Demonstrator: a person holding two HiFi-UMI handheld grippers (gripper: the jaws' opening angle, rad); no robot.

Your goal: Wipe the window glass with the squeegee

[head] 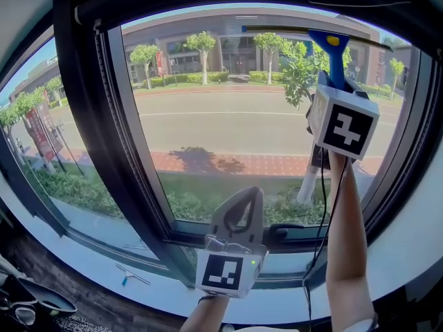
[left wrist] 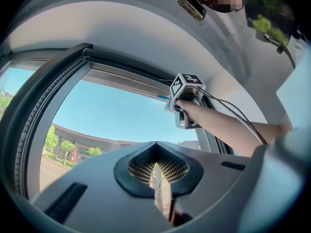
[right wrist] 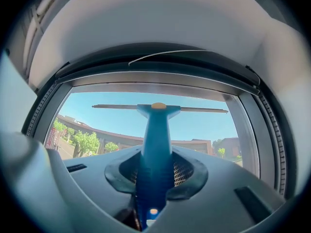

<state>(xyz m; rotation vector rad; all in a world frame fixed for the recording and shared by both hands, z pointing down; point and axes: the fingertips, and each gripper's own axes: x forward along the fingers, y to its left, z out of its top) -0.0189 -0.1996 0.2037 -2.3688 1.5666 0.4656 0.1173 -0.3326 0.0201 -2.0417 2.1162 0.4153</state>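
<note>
Up near the top of the window glass point(head: 228, 123), my right gripper point(right wrist: 156, 176) is clamped tight on the blue squeegee point(right wrist: 156, 125) handle, with the blade level just under the pane's upper edge. My left gripper point(head: 240, 214) hangs lower by the window sill point(head: 408, 254), jaws pressed together on nothing.

Left hand-held gripper point(left wrist: 158, 181) with jaws together, right hand-held gripper point(left wrist: 174, 103) raised near top of window glass point(left wrist: 107, 118)

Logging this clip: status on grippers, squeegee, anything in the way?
Right gripper shut on squeegee, raised near top of glass. Left gripper shut, empty, held low. Nothing seen blocking the glass.
</note>
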